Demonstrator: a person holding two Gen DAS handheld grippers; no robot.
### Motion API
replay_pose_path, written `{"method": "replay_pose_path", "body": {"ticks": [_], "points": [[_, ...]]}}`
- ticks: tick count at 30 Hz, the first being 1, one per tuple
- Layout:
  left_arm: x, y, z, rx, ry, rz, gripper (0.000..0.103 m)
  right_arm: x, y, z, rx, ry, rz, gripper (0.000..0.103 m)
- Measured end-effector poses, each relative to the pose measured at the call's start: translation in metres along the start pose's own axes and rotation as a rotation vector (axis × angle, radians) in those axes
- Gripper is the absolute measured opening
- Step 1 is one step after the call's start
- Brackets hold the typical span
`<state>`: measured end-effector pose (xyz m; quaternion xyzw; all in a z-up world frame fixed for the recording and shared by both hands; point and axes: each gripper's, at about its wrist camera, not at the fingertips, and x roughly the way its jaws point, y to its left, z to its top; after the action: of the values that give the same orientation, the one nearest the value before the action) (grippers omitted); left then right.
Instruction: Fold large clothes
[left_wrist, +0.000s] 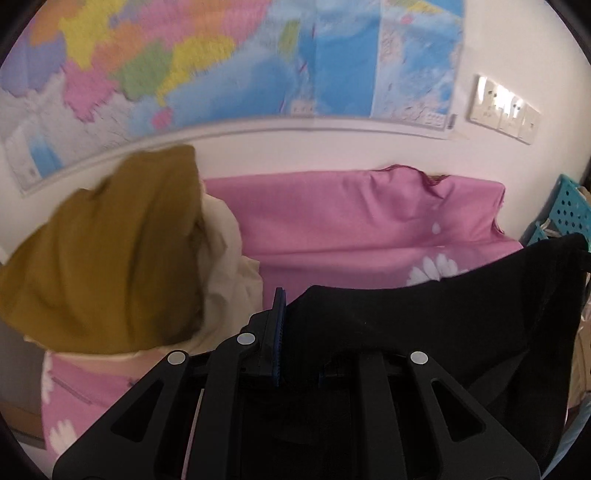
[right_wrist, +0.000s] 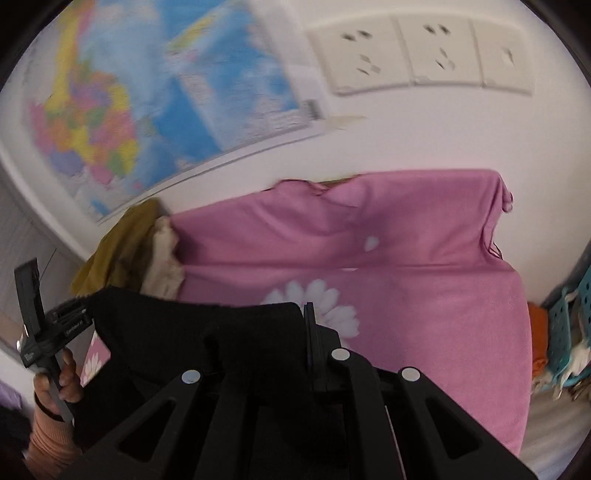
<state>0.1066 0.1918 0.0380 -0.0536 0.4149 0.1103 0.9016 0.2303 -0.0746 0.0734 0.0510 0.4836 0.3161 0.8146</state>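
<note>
Both grippers, left and right, are pinching the large black cloth garment with closed fingers, spreading it for folding over the pink flowered cover.

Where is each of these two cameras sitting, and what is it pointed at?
Left view: on the left claw, looking down at a pink sheet and a mustard cloth.
Right view: on the right claw; the person's left hand shows.
Both share the black garment, which each claw grips, and the wall map.

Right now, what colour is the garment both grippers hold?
Black garment, clearest in the right wrist view.
</note>
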Motion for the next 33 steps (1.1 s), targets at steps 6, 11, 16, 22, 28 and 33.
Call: {"method": "replay_pose_path", "body": {"ticks": [6, 11, 16, 22, 28, 33], "points": [[0.049, 0.013, 0.014, -0.003, 0.088, 0.025, 0.025, 0.039, -0.033, 0.006, 0.057, 0.072, -0.054, 0.014], [0.071, 0.012, 0.007, 0.064, 0.108, 0.123, 0.07, 0.072, -0.052, 0.005, 0.076, 0.13, -0.156, 0.047], [0.051, 0.02, 0.0, 0.105, 0.1, 0.044, 0.084, 0.037, -0.032, 0.003, -0.059, 0.086, -0.231, 0.07], [-0.015, 0.025, -0.028, 0.18, -0.013, -0.096, 0.093, -0.057, 0.019, -0.036, -0.263, -0.057, -0.123, 0.075], [-0.017, -0.015, -0.056, 0.252, 0.06, -0.332, 0.093, -0.021, 0.057, -0.08, -0.303, 0.084, 0.087, 0.071], [0.038, -0.047, -0.064, 0.234, 0.239, -0.347, 0.084, 0.065, 0.026, -0.084, -0.089, 0.244, 0.139, 0.056]]}}
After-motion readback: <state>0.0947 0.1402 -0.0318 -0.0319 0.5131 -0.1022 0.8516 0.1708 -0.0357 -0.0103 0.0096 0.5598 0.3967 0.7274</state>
